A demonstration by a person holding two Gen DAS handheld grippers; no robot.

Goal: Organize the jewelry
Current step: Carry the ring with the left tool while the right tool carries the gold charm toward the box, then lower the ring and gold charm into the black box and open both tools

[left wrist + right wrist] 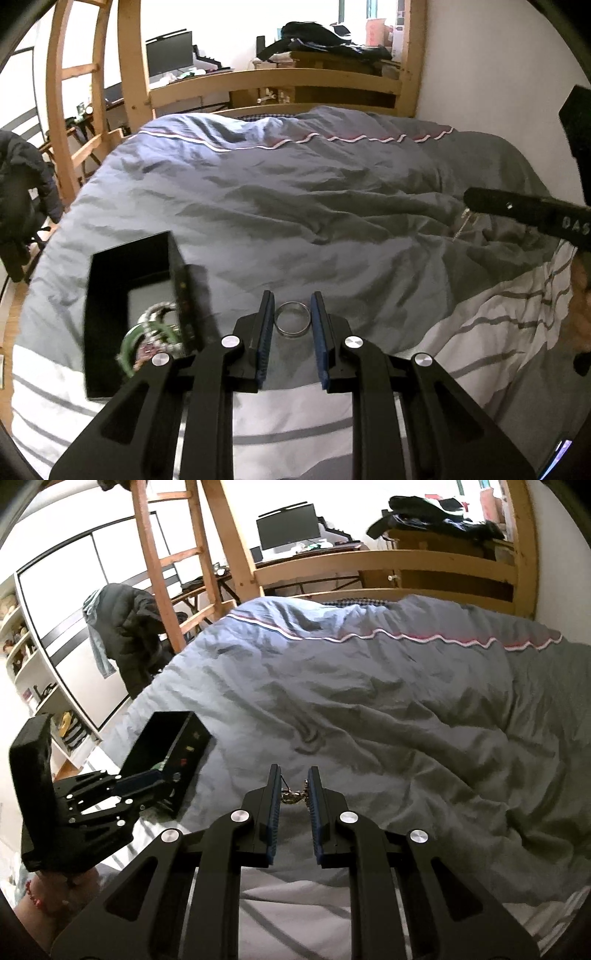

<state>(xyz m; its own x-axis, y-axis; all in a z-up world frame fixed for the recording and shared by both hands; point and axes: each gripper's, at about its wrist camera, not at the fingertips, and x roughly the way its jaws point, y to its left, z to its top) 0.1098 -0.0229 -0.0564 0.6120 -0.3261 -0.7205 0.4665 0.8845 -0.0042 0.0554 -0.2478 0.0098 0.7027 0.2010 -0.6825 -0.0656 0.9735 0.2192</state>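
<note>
My left gripper (292,312) is shut on a silver bangle (291,319), held just above the grey duvet. To its left an open black jewelry box (110,295) holds green and beaded bracelets (151,332). My right gripper (294,788) is shut on a gold chain necklace (293,795) bunched between its pads, above the duvet. In the right wrist view the black box (184,746) lies to the left, with the left gripper (140,782) beside it. In the left wrist view the right gripper's finger (517,208) shows at far right with the chain (463,221) dangling.
The grey duvet (295,206) covers the bed, over a white striped sheet (480,314) near me. A wooden bed frame (277,81) and ladder (166,572) stand behind. A dark jacket (125,627) hangs at the left. A desk with a monitor (288,528) is beyond.
</note>
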